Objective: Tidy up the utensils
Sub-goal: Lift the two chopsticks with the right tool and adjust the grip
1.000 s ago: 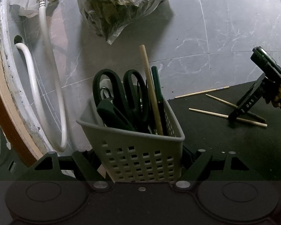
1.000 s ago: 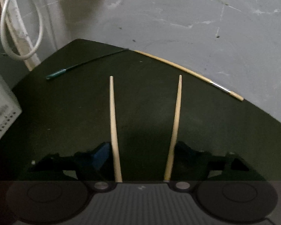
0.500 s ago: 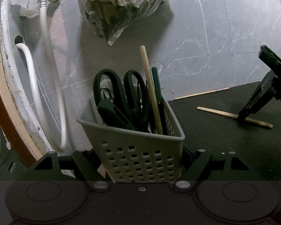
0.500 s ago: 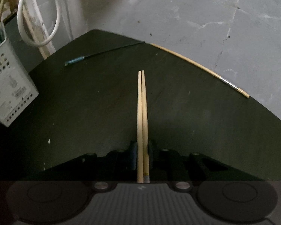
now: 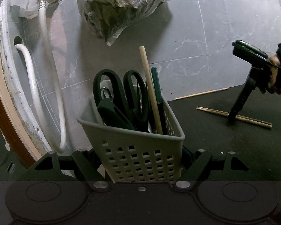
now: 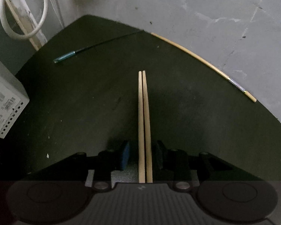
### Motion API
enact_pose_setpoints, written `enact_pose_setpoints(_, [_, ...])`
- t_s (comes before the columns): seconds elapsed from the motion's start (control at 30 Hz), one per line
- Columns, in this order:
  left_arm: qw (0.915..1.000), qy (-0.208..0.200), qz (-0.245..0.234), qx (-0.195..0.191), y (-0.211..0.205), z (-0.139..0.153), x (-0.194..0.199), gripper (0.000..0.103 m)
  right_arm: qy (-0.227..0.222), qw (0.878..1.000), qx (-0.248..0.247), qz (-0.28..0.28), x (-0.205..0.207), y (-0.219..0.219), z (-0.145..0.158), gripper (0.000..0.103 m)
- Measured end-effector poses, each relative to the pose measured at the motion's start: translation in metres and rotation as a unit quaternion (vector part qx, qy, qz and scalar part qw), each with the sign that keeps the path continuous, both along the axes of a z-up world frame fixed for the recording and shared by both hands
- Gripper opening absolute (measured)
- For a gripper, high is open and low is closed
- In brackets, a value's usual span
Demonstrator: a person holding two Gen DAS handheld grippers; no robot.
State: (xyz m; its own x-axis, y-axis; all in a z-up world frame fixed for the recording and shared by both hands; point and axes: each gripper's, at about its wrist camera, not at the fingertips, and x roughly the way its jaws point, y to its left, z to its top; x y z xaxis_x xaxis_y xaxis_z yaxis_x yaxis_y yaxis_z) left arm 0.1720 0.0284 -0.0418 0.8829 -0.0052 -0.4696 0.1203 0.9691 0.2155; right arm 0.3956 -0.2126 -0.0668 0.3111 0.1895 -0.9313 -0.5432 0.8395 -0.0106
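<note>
Chopsticks [image 6: 144, 123] lie paired between right gripper [image 6: 142, 155] jaws, released; left gripper [image 5: 142, 159] jaws clenched on utensil basket [image 5: 140, 150].

The left gripper [image 5: 140, 161] was clamped on both sides of a basket, fingers level and pointing forward. The right gripper [image 6: 142, 157], gripped by a hand [image 5: 275, 75], pointed steeply down, its jaws parted with gaps either side.

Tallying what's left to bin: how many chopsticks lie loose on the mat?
4. Wooden pair side by side between the right gripper's open fingers; a wooden chopstick at the mat's far edge; a teal-ended chopstick far left. More stand in the basket, not counted.
</note>
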Motion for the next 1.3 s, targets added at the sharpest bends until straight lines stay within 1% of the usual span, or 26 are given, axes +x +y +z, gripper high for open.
enact_pose_setpoints(0.1, [1.0, -0.002, -0.001, -0.002, 0.001, -0.001, -0.001, 0.081, 0.02, 1.0, -0.015, 0.004, 0.007, 0.005, 0.001, 0.034])
enact_pose_setpoints(0.13, [1.0, -0.002, -0.001, -0.002, 0.001, -0.001, -0.001, 0.081, 0.024, 1.0, -0.019, 0.004, 0.009, 0.006, 0.001, 0.033])
enact_pose_setpoints(0.17, [1.0, -0.002, -0.001, -0.002, 0.001, -0.001, 0.0, 0.08, 0.025, 0.999, -0.022, 0.001, 0.01, 0.006, 0.001, 0.024])
enact_pose_setpoints(0.2, [1.0, -0.002, -0.001, -0.003, 0.001, -0.001, 0.0, 0.08, 0.026, 0.999, -0.019, -0.003, 0.01, 0.005, 0.001, 0.013])
enact_pose_setpoints(0.3, [1.0, -0.004, -0.001, -0.003, 0.001, -0.001, -0.001, 0.08, 0.018, 0.999, -0.022, -0.015, 0.006, 0.006, 0.0, 0.013])
enact_pose_setpoints(0.4, [1.0, -0.005, -0.002, -0.003, 0.0, -0.001, -0.001, 0.08, 0.013, 0.999, -0.011, -0.033, 0.003, 0.002, -0.001, 0.013])
enact_pose_setpoints(0.47, [1.0, -0.005, -0.002, -0.003, 0.0, -0.001, -0.001, 0.08, 0.007, 0.999, 0.008, -0.045, 0.0, -0.004, -0.001, 0.013])
enact_pose_setpoints(0.57, [1.0, -0.005, -0.002, -0.002, 0.0, -0.001, 0.0, 0.08, 0.009, 0.996, 0.061, -0.069, -0.01, -0.018, -0.002, 0.013])
enact_pose_setpoints(0.7, [1.0, -0.004, -0.004, -0.002, 0.001, -0.001, 0.0, 0.08, -0.01, 0.991, 0.104, -0.087, -0.028, -0.032, -0.002, 0.013])
enact_pose_setpoints(0.73, [1.0, -0.004, -0.004, -0.003, 0.001, -0.001, 0.0, 0.08, -0.015, 0.988, 0.121, -0.094, -0.033, -0.035, 0.0, 0.01])
enact_pose_setpoints(0.77, [1.0, -0.004, -0.004, -0.002, 0.001, 0.0, 0.0, 0.08, -0.019, 0.985, 0.139, -0.097, -0.037, -0.039, 0.003, 0.0])
enact_pose_setpoints(0.83, [1.0, -0.004, -0.005, -0.002, 0.001, -0.001, 0.0, 0.08, -0.034, 0.979, 0.166, -0.109, -0.045, -0.045, 0.008, 0.0])
enact_pose_setpoints(0.9, [1.0, -0.004, -0.006, -0.002, 0.001, -0.001, 0.0, 0.081, -0.036, 0.977, 0.176, -0.116, -0.048, -0.046, 0.007, 0.0])
enact_pose_setpoints(1.0, [1.0, -0.004, -0.008, -0.001, 0.002, -0.001, 0.0, 0.081, -0.029, 0.978, 0.165, -0.121, -0.048, -0.045, -0.003, 0.0])
enact_pose_setpoints(1.03, [1.0, -0.004, -0.008, -0.001, 0.002, -0.001, 0.0, 0.081, -0.025, 0.977, 0.167, -0.127, -0.047, -0.044, -0.006, 0.002])
enact_pose_setpoints(1.07, [1.0, -0.004, -0.008, -0.001, 0.002, -0.001, 0.0, 0.08, -0.021, 0.975, 0.174, -0.134, -0.047, -0.044, -0.007, 0.008])
enact_pose_setpoints(1.1, [1.0, -0.004, -0.008, -0.002, 0.002, -0.001, 0.0, 0.081, -0.017, 0.973, 0.18, -0.142, -0.046, -0.044, -0.008, 0.011])
enact_pose_setpoints(1.13, [1.0, -0.004, -0.008, -0.001, 0.002, 0.0, 0.0, 0.081, -0.013, 0.971, 0.186, -0.149, -0.044, -0.043, -0.008, 0.02])
enact_pose_setpoints(1.17, [1.0, -0.004, -0.008, -0.001, 0.002, 0.0, 0.0, 0.081, -0.009, 0.97, 0.192, -0.151, -0.045, -0.041, -0.01, 0.032])
enact_pose_setpoints(1.2, [1.0, -0.004, -0.008, -0.002, 0.002, 0.0, 0.0, 0.081, -0.008, 0.97, 0.195, -0.149, -0.047, -0.039, -0.009, 0.038])
enact_pose_setpoints(1.23, [1.0, -0.004, -0.008, -0.002, 0.002, 0.0, 0.0, 0.08, -0.009, 0.971, 0.192, -0.142, -0.049, -0.034, -0.008, 0.051])
enact_pose_setpoints(1.27, [1.0, -0.004, -0.008, -0.002, 0.002, 0.0, 0.0, 0.081, -0.012, 0.974, 0.185, -0.132, -0.051, -0.027, -0.007, 0.059])
enact_pose_setpoints(1.3, [1.0, -0.004, -0.008, -0.002, 0.002, -0.001, 0.0, 0.08, -0.018, 0.978, 0.169, -0.123, -0.053, -0.018, -0.007, 0.061])
